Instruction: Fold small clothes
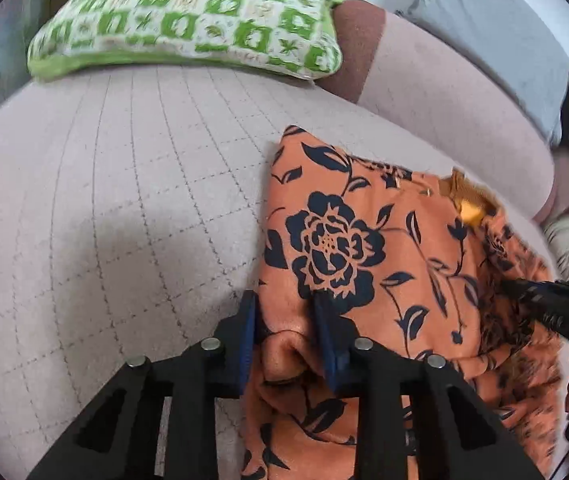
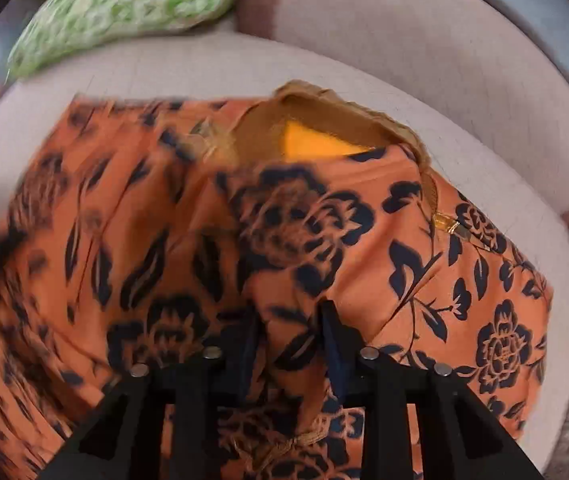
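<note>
Quilted pink sofa seat (image 1: 124,184) carries orange floral garment (image 1: 364,240). Left tongs (image 1: 284,336) pinch its bunched edge; right tongs (image 2: 290,340) clenched on a fold. Green cushion (image 1: 188,20) beyond both.

fingers (image 1: 246,344): blue pads | frames: black, triangular cutouts | screws: round, silver

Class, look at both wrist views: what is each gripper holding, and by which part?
Left gripper pinches a bunched fold at the orange floral garment's side edge. Right gripper is shut on a raised fold in the garment's middle, below the neckline.
</note>
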Action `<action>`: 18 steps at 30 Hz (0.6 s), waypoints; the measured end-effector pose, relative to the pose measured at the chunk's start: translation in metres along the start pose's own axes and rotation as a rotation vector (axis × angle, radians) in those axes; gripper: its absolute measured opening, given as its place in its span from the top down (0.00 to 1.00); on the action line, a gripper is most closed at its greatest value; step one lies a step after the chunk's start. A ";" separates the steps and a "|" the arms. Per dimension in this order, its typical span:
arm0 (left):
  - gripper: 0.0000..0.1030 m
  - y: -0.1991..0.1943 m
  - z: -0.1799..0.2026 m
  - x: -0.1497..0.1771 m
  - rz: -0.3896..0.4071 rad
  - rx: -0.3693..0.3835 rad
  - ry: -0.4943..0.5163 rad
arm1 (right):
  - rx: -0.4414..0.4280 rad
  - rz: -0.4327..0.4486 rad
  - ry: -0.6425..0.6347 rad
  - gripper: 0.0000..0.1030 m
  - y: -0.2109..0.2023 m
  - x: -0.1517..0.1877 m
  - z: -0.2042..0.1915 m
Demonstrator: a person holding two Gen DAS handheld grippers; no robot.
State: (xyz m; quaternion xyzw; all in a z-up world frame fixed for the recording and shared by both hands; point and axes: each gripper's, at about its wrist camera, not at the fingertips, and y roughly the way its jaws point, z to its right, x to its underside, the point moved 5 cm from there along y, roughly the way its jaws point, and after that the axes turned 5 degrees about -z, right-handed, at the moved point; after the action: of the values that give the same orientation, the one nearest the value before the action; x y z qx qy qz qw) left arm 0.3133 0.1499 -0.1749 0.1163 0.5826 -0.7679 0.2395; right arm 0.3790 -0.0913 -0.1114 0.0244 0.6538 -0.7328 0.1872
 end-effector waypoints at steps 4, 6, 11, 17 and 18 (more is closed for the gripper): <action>0.78 -0.001 -0.009 -0.001 -0.010 0.049 -0.064 | -0.034 0.327 0.263 0.92 -0.086 0.012 0.057; 0.78 -0.002 -0.007 0.006 -0.004 0.032 -0.045 | -0.074 0.325 0.434 0.84 -0.078 0.049 0.086; 0.66 0.002 -0.001 0.006 -0.008 0.041 -0.043 | -0.274 0.139 0.698 0.24 -0.006 0.142 0.120; 0.55 -0.022 -0.007 -0.011 0.041 0.003 -0.025 | -0.302 0.299 0.690 0.24 -0.044 0.140 0.154; 0.53 -0.020 -0.008 -0.015 0.036 0.004 -0.027 | -0.289 0.323 0.686 0.24 -0.048 0.135 0.163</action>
State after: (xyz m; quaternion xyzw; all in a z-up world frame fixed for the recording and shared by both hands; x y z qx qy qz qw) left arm 0.3155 0.1656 -0.1535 0.1168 0.5756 -0.7661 0.2610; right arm 0.2735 -0.2780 -0.0806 0.3433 0.7622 -0.5439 0.0726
